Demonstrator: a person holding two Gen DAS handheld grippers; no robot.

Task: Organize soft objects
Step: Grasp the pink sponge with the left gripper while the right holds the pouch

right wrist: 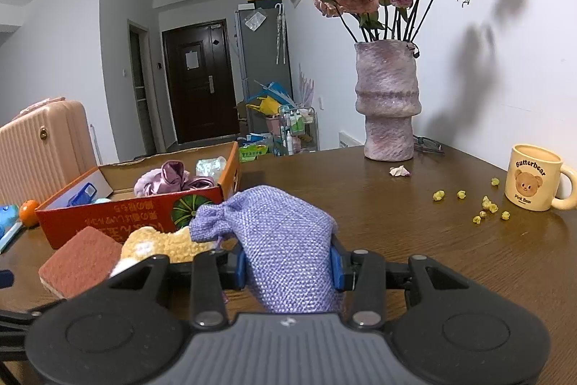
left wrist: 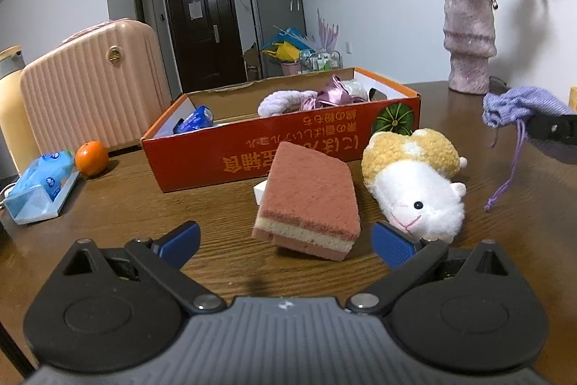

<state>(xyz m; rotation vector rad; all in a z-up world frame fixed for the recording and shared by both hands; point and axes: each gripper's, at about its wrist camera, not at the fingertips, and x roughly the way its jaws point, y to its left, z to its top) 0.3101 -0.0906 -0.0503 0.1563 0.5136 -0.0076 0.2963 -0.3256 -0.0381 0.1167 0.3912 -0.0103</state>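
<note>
Right gripper [right wrist: 288,267] jaws pinched the soft, light lilac woven drawstring pouch [right wrist: 285,240] mid-body, centre frame; left gripper [left wrist: 285,240] jaws wide open, empty, before the squashy pink layered sponge [left wrist: 310,201].

The pouch [right wrist: 288,248] is lilac with a coarse woven texture. The sponge [left wrist: 310,201] is dusty pink with a cream layer. The plush [left wrist: 414,183] is white and yellow. At frame centre the box [left wrist: 288,147] is red-orange with a green pumpkin print. Upper left, the suitcase [left wrist: 90,85] is ribbed pink; the orange [left wrist: 91,158] is bright orange.
</note>
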